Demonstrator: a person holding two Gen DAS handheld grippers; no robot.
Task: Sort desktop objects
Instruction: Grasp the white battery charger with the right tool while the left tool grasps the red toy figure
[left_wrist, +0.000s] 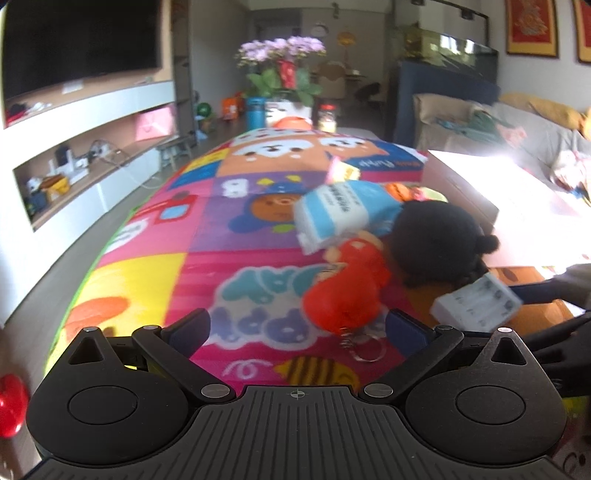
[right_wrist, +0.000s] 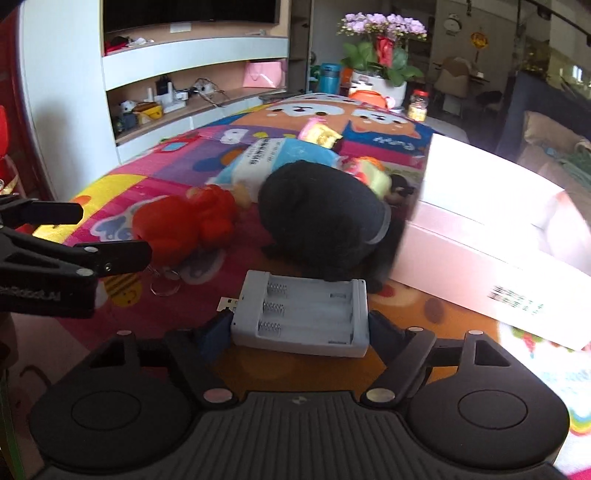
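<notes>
The battery holder (right_wrist: 301, 314), pale grey with three empty slots and spring contacts, sits low centre in the right wrist view, pinched at both short ends between the fingers of the right gripper (right_wrist: 295, 328). A small plug tab projects from its left end. In the left wrist view the same holder (left_wrist: 476, 304) appears at lower right. Directly above it in frame lies one black plush toy (right_wrist: 325, 218), touching the near wall of one pink box (right_wrist: 480, 254) at right. One red figure keychain (right_wrist: 184, 225) lies to the left, its key ring (right_wrist: 165, 284) on the mat. One blue-and-white packet (right_wrist: 269, 158) lies beyond the plush. The left gripper (left_wrist: 297, 328) has its fingers spread wide, holding nothing, over open play mat (left_wrist: 147, 269) at lower left; the mat edge runs along the left
</notes>
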